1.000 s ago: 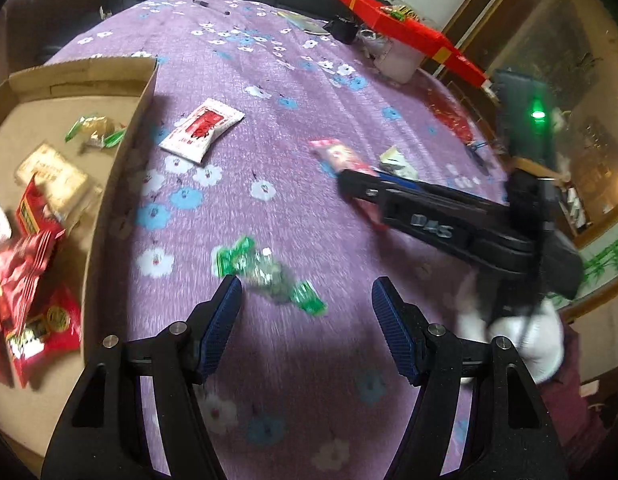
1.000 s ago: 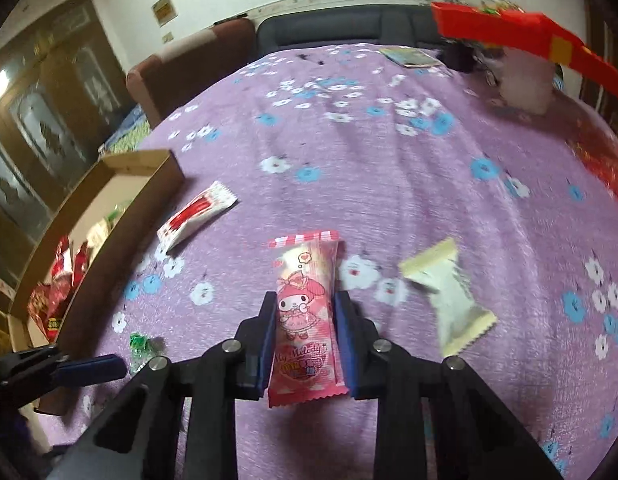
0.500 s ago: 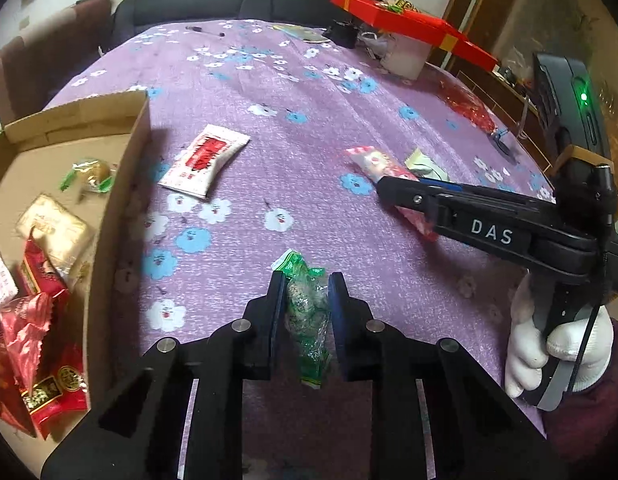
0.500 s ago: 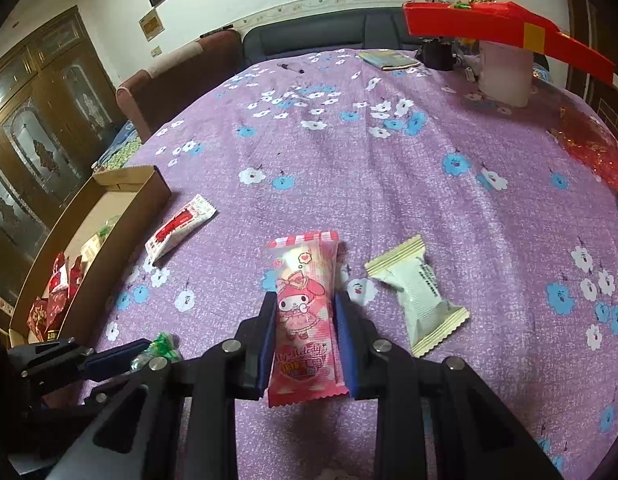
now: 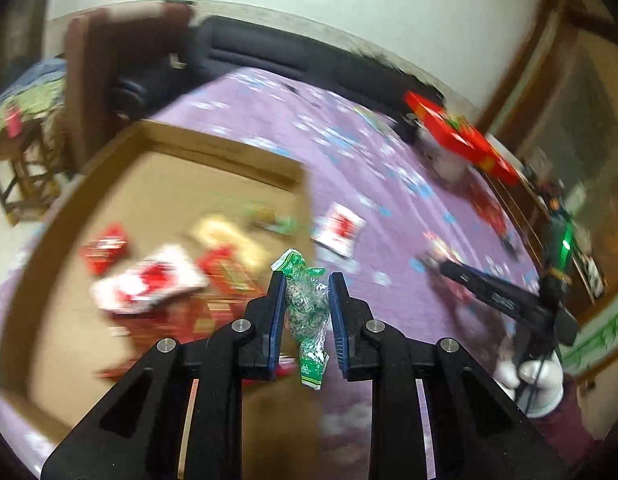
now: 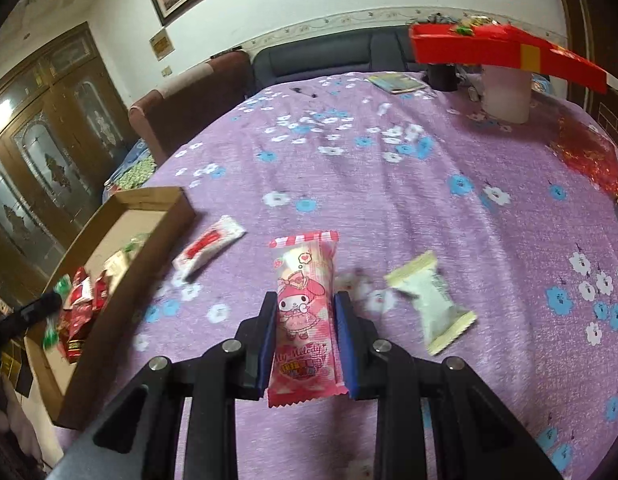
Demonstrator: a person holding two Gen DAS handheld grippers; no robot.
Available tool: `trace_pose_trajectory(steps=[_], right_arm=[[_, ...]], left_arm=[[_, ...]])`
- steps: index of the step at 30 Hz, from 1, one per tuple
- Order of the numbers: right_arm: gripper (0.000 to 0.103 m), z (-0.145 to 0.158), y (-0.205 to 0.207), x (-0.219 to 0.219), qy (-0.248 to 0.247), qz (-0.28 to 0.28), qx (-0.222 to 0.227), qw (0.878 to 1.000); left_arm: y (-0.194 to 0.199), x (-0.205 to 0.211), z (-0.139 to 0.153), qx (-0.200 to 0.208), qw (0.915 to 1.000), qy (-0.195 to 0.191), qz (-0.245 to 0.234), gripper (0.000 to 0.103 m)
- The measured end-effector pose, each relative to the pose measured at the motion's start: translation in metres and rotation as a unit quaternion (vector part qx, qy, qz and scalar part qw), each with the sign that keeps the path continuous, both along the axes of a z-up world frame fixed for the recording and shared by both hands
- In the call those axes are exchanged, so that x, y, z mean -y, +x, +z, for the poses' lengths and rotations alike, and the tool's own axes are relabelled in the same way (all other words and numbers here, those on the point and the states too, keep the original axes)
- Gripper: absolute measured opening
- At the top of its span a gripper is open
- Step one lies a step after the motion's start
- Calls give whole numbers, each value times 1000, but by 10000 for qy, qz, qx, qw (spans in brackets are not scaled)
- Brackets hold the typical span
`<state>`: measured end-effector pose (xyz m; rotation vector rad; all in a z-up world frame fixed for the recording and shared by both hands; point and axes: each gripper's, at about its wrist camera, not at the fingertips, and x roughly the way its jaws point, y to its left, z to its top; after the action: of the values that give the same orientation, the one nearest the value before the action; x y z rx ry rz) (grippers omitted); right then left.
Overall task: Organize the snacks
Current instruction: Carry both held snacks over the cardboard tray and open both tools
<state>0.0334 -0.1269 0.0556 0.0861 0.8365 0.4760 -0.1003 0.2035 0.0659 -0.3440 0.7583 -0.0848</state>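
Left tongs [image 5: 307, 316]: pressed onto a green-and-clear crinkled candy wrapper [image 5: 307, 312], pinched at mid-length between the blue pads [image 5: 276, 316]. The wrapper's twisted ends project above and below the grip. It is held in the air over the near edge of the shallow brown cardboard box [image 5: 149, 146]; the view there is motion-blurred.

Right tongs [image 6: 305, 340]: closed on a pink cartoon-printed snack packet [image 6: 305, 320], gripped by its two long sides. The packet stands lengthwise between the fingers, with its striped top seal pointing away and its bottom seal toward the camera. It is held above the purple flower-patterned tablecloth on the surface [image 6: 389, 184].

Box contents: several red and white packets [image 5: 149, 280], blurred. The box sits at the left part of the surface.

Loose on the cloth: a white-and-red flat sachet [image 6: 209, 246] just beside the box, and a cream pillow-shaped packet [image 6: 431, 300] right of the pink packet.

Far side: a long red box [image 6: 505, 54] resting on a pale cylindrical container [image 6: 507, 94].
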Motion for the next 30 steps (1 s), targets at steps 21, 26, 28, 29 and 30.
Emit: trace_pose_trajectory(steps=[21, 26, 28, 29, 30], right_arm=[[31, 10, -91, -191, -168, 2294, -196, 9730], [31, 5, -98, -211, -299, 2445, -160, 9691], [32, 3, -102, -216, -315, 2475, -101, 9683], [35, 2, -103, -218, -337, 2490, -86, 9679], [37, 1, -104, -221, -361, 2520, -83, 9670]], left_arm=[[-39, -98, -23, -94, 9920, -418, 1184, 21], [-44, -102, -24, -98, 9904, -539, 1270, 22], [-44, -103, -24, -134, 9897, -572, 1302, 34], [-44, -103, -23, -140, 9895, -583, 1317, 43], [-45, -103, -22, -119, 9896, -574, 1315, 46]])
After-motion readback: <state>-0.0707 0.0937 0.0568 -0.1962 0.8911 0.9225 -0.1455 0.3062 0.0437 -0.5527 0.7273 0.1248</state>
